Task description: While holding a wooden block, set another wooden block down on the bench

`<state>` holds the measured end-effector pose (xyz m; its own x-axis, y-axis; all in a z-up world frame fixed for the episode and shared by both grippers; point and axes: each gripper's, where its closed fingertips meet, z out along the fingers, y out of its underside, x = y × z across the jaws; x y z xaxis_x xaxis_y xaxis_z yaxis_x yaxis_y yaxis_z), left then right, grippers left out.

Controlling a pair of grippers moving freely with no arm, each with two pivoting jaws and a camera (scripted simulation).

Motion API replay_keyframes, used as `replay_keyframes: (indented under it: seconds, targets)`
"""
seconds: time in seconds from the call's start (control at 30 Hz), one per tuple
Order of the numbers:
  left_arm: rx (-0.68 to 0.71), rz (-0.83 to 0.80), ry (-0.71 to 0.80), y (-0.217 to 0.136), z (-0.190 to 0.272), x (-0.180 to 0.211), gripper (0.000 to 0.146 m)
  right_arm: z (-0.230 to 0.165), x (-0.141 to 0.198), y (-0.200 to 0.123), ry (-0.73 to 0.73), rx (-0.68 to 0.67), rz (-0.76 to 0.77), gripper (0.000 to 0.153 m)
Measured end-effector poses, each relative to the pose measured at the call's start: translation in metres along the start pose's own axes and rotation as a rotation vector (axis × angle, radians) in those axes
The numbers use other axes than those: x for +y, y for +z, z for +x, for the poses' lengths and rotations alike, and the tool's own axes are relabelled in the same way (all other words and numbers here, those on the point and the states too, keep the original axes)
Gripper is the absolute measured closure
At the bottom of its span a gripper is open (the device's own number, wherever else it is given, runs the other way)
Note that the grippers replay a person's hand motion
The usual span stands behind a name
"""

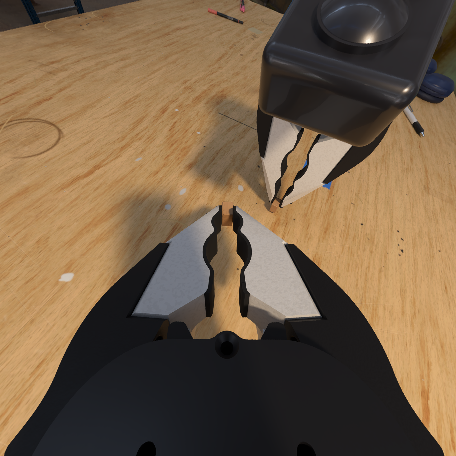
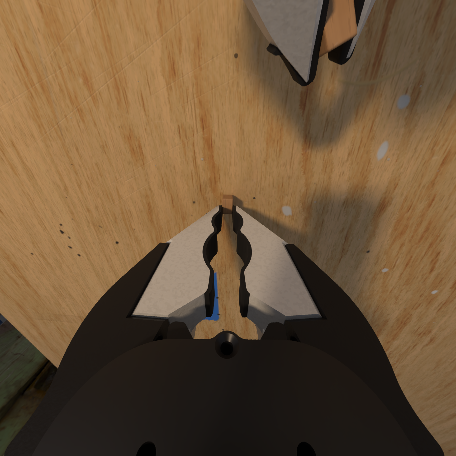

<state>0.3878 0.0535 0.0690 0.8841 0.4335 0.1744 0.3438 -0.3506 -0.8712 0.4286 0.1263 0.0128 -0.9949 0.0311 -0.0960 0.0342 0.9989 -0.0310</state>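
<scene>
Left tongs (image 1: pixel 227 209) clamp a small tan wooden block (image 1: pixel 227 213); right tongs (image 2: pixel 227 209) clamp another small wooden block (image 2: pixel 227 202) touching the plywood counter (image 1: pixel 98 123)

A workshop, by the look of it. The desk (image 1: pixel 98 98) is a bare plywood sheet, scuffed, marked with a dark ring stain (image 1: pixel 29 138), white paint drips (image 1: pixel 66 276) and black specks. A red marker (image 1: pixel 225 16), a white pen (image 1: pixel 414 121) and blue tape (image 1: pixel 327 185) lie about, with a blue metal frame (image 1: pixel 32 11) beyond the far edge.
</scene>
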Motion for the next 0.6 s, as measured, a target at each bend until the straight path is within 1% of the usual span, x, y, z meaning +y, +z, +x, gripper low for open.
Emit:
replay_keyframes:
  seconds: [0.2,0.37,0.6]
  targets:
    - [0.002,-0.004,0.0,0.0003,0.0003,0.0011,0.139,-0.0003,0.0001,0.0005,-0.012,0.032,0.036,0.145]
    - [0.007,-0.003,-0.011,0.0005,-0.0004,0.0015,0.139,0.0005,-0.0004,-0.0006,-0.035,0.051,0.114,0.145]
    - [0.02,-0.002,-0.028,0.0007,-0.001,0.0021,0.139,0.0066,0.0037,-0.0053,-0.029,0.067,0.191,0.144]
